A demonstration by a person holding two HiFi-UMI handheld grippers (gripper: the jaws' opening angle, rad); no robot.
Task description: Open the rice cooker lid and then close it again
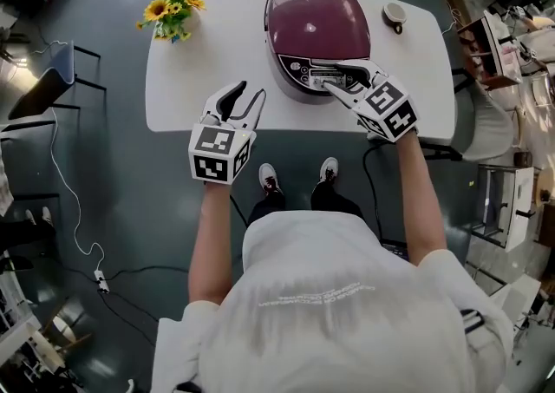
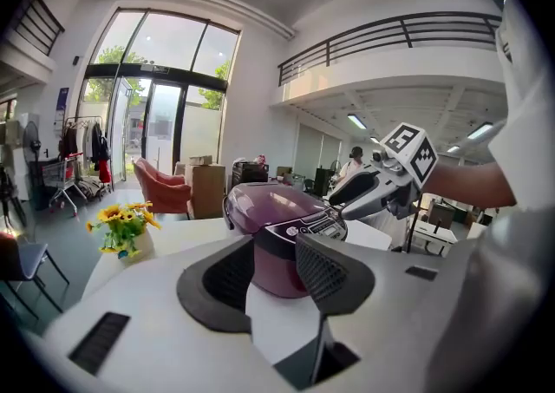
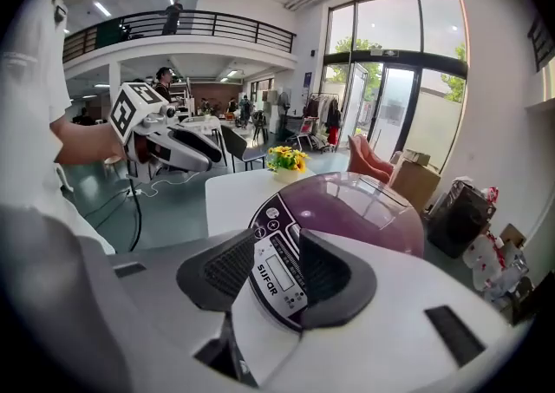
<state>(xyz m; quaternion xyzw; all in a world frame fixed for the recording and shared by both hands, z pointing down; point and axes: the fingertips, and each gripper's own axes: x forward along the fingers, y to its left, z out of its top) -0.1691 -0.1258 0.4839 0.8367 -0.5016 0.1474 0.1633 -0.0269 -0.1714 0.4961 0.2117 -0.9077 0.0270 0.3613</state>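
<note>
Right tool [image 1: 336, 85] hangs at the rice cooker [image 1: 316, 29] front, sunflowers [image 1: 172, 11] well aside.

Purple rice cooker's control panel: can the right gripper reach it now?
Probably yes: right gripper hovers at the control panel of the purple rice cooker, jaws apart, nothing in between.

Big open office/lab hall: mezzanine w/ black railing [image 2: 390, 36] upper right of left gripper view, tall glass entrance doors [image 2: 160, 122] at left, clothes rack [image 2: 82, 144], cardboard boxes [image 2: 208, 185]; desks [image 3: 201, 127] in bkgd, cables [image 1: 74, 226] across grey floor, left of head view.
</note>
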